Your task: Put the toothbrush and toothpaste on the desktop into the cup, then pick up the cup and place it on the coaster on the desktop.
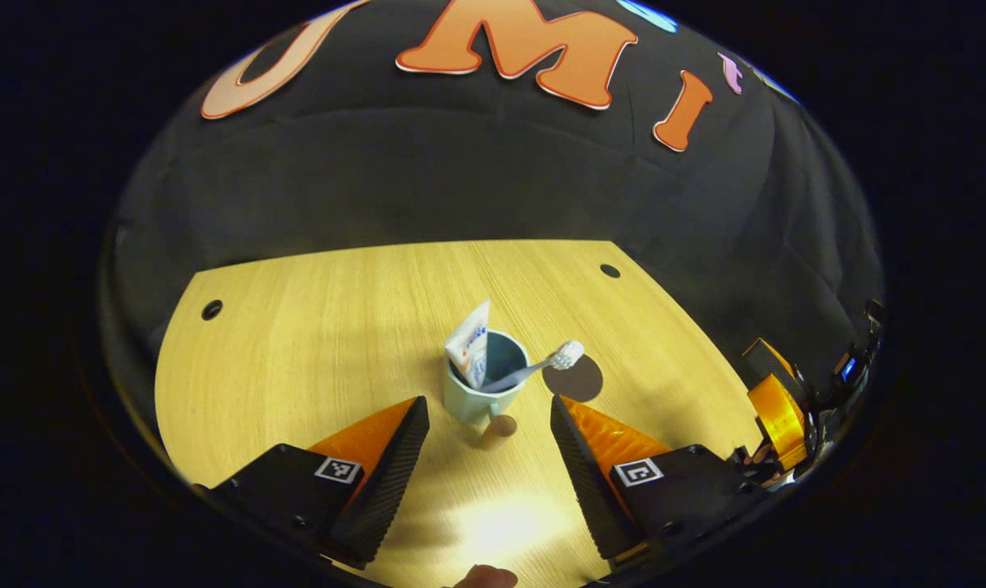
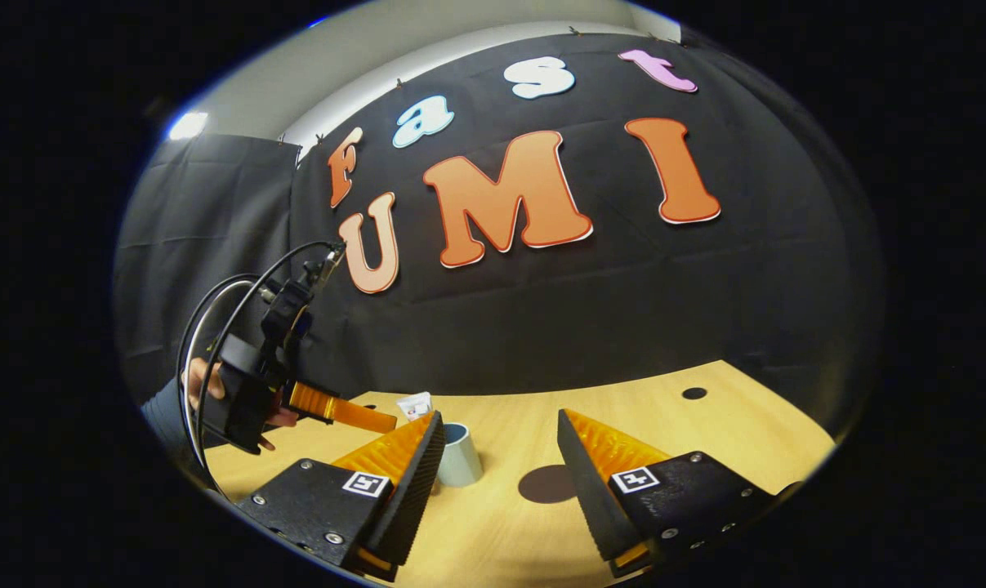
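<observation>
A pale green cup [image 1: 483, 390] stands upright on the wooden desktop [image 1: 313, 343]. Inside it lean a white toothpaste tube [image 1: 470, 343] and a toothbrush [image 1: 533, 367], its bristle head sticking out to the right. Just right of the cup lies a dark round coaster [image 1: 573, 379]. My left gripper [image 1: 489, 445] is open, fingers spread just short of the cup. In the right gripper view the cup [image 2: 458, 454] sits behind my left finger, the coaster [image 2: 546, 483] lies between the fingers, and my right gripper [image 2: 499, 474] is open and holds nothing. The left gripper [image 2: 329, 408] shows at the left, held by a hand.
Round holes [image 1: 211, 309] [image 1: 610, 270] mark the desktop's far corners. The other gripper's body [image 1: 778, 408] shows at the right edge of the left gripper view. Black cloth wall stands behind the desk. A cable [image 2: 231, 318] loops above the left gripper.
</observation>
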